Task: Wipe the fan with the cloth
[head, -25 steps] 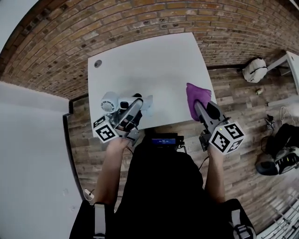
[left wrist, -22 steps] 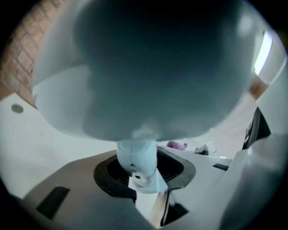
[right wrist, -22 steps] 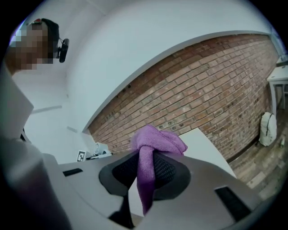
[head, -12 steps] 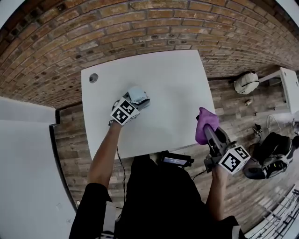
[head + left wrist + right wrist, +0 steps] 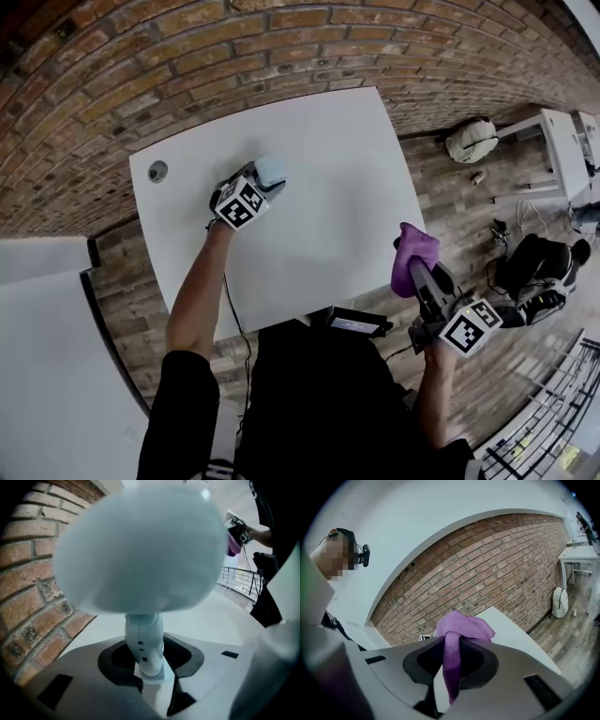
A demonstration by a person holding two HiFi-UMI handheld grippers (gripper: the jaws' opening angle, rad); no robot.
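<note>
**Step in hand:** the fan is being presented for wiping. No wiping is under way yet.

**Left side:** My left claw (image 5: 149, 667) is clamped on the white stem of the fan (image 5: 140, 550). The rounded head sits close to that camera and is blurred. In the head view the fan is over the far left part of the desk (image 5: 328, 150). I cannot tell whether its foot rests on the surface.

**Right side:** My right claw (image 5: 450, 667) pinches the purple cloth (image 5: 461, 627), with a bunch above the jaws and a tail hanging below. It hovers off the desk's near right edge, well apart from the fan.

**Judgement:** the next move calls for carrying the cloth across to the head while the left claw steadies the stem, then laying the bunched end against the casing. The stem grip is narrow, so pressing hard may tip the head.
</note>
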